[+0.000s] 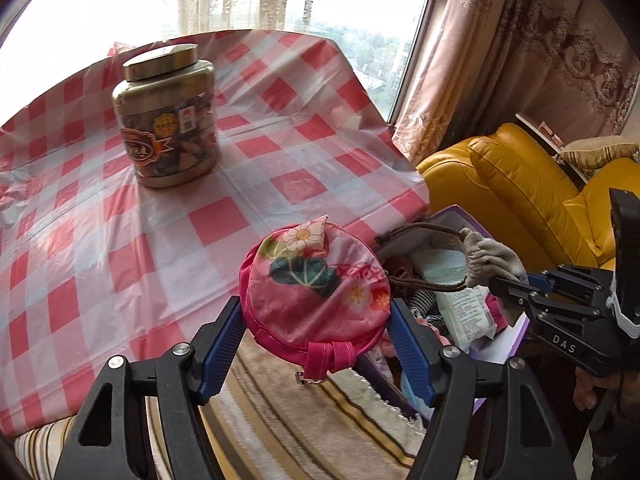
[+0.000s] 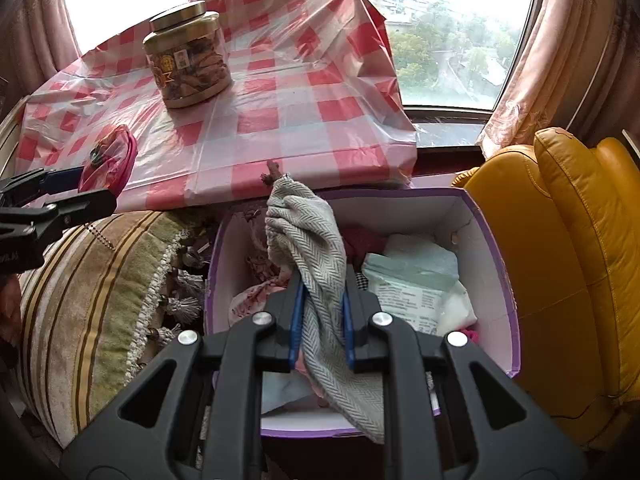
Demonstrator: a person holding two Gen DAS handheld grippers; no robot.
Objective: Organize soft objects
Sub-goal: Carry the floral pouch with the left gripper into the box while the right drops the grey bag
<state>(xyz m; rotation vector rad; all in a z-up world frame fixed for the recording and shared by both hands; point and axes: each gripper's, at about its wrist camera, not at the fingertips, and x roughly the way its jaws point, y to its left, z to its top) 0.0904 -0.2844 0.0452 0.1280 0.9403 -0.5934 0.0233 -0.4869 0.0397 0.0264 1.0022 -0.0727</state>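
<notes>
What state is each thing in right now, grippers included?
left gripper: shut on the pink floral pouch, held aloft
right gripper: shut on the grey herringbone cloth bag, over the box
purple box: open, partly filled
jar: upright on the table, lid on

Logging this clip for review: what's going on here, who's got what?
A person works two handheld grippers beside a table with a checked cloth. The left gripper is clamped on a round pink flowered pouch, held near the table's edge. The right gripper is shut on a grey herringbone cloth bag with a brown cord, held above an open purple box that already holds packets and fabrics. A jar stands on the table.
</notes>
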